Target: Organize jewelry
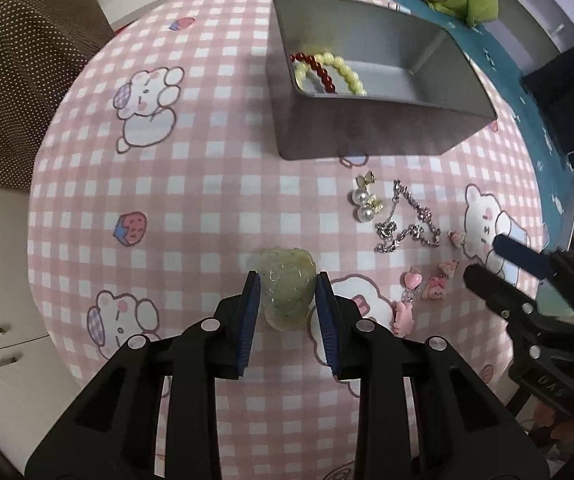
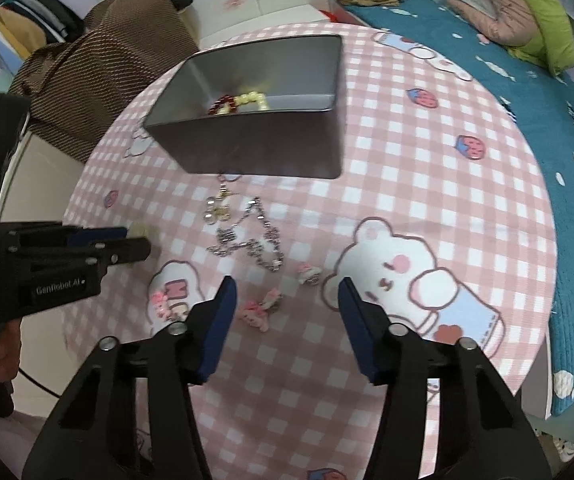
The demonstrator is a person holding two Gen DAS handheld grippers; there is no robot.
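Left wrist view: pale green jade pendant at 6 o'clock on the checked cloth, pinched between left gripper pads, likely bound for the metal tin at 12. Silver chain, pearl earrings, pink charms at 3, clear of the path. Right gripper spread, empty, above small pink charms.

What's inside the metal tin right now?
Inside the metal tin: a dark red bead bracelet and a pale yellow bead bracelet, overlapping. The near wall hides part of the floor.
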